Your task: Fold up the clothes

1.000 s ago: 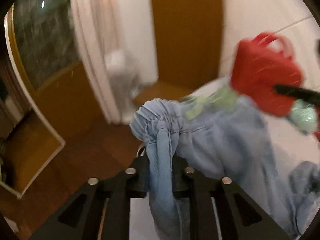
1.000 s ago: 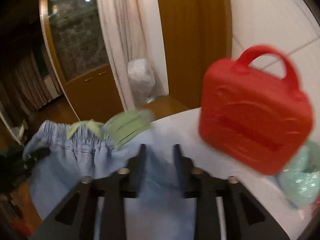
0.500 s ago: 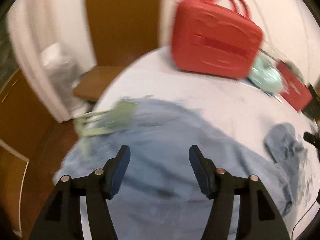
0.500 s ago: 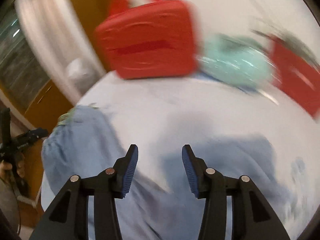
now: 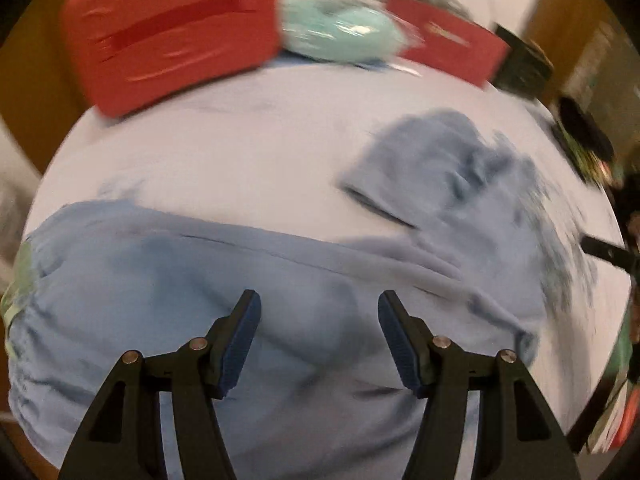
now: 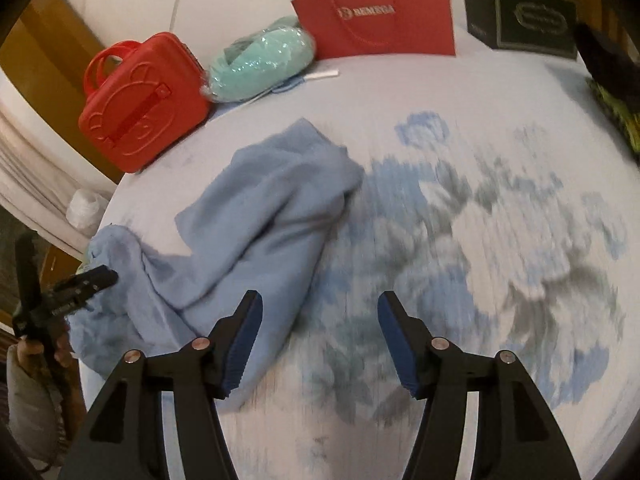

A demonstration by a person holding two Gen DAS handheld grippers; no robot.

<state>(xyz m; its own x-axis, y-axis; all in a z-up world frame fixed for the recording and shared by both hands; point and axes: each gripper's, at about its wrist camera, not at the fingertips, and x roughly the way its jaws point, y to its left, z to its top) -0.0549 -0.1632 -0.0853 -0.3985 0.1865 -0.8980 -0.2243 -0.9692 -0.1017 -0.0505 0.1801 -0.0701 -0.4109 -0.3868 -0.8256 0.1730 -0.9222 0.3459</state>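
Light blue trousers (image 5: pixel 180 272) lie spread on a pale sheet (image 5: pixel 240 128), with the gathered waistband at the left edge and a leg end (image 5: pixel 440 168) crumpled toward the right. My left gripper (image 5: pixel 318 308) hangs open just above the seat of the trousers, nothing between its pads. In the right wrist view the trousers (image 6: pixel 260 216) run from centre down to the left. My right gripper (image 6: pixel 318 308) hovers over their right edge and the sheet; its jaws are opening and hold nothing. The left gripper (image 6: pixel 84 280) shows at the far left by the waistband.
Along the far side stand a red hard case (image 6: pixel 140 104), a teal plastic-wrapped bundle (image 6: pixel 260 60), a red paper bag (image 6: pixel 376 20) and a black box (image 6: pixel 520 12). The sheet has a blue-grey floral print (image 6: pixel 480 240) on the right. A hand (image 6: pixel 40 352) holds the left gripper.
Both grippers let go of the trousers, which now lie on the sheet. Both swung rightward and tipped down toward the surface. Their jaws stand wider.
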